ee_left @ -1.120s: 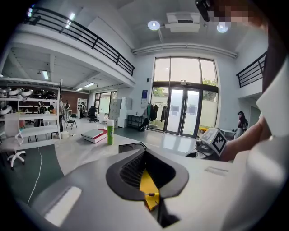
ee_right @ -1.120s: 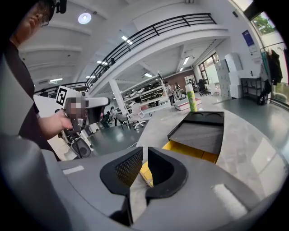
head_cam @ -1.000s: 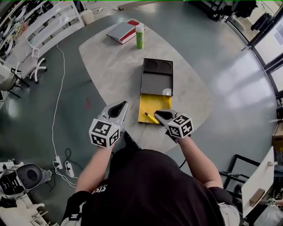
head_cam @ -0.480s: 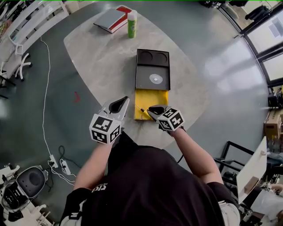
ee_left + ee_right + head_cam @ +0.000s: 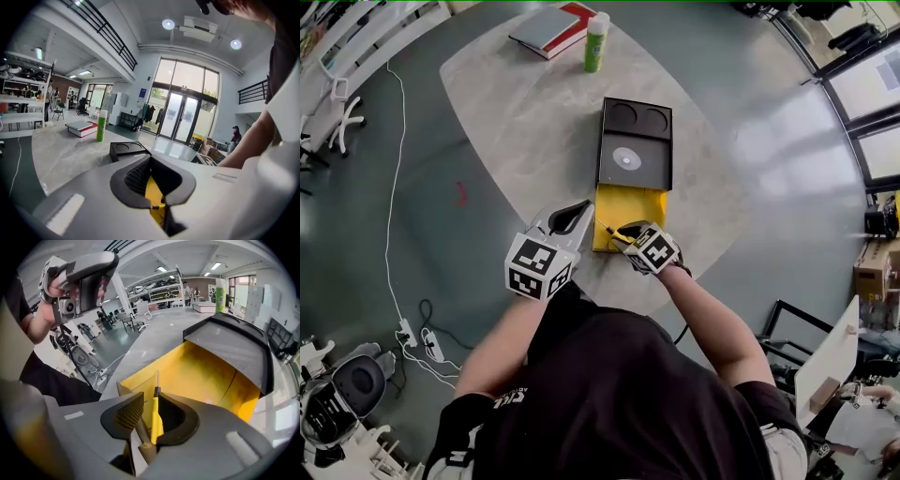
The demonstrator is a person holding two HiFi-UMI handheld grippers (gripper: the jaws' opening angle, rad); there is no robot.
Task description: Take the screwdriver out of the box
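A yellow-handled screwdriver (image 5: 616,234) lies in the near end of the yellow box tray (image 5: 643,201), which sticks out of its black sleeve (image 5: 636,150). My right gripper (image 5: 624,233) points steeply down into the tray. Its jaws have just been opening, and in the right gripper view the screwdriver (image 5: 156,420) runs between them, lying against the right-hand jaw with a gap on the other side. My left gripper (image 5: 584,204) hangs just left of the tray's near corner, jaw tips together and nothing in them; its own view shows the yellow tray (image 5: 153,194) through the gap behind its tips.
The box sits on a pale oval table (image 5: 525,122). A green bottle (image 5: 596,42) and a red-and-white book (image 5: 551,26) stand at the far end. The table's near edge is just under my hands. A grey floor with a white cable (image 5: 394,187) surrounds it.
My right gripper has dropped down over the screwdriver at the tray's near end and its jaws have spread. My left gripper has drifted down and closer to the tray's left corner.
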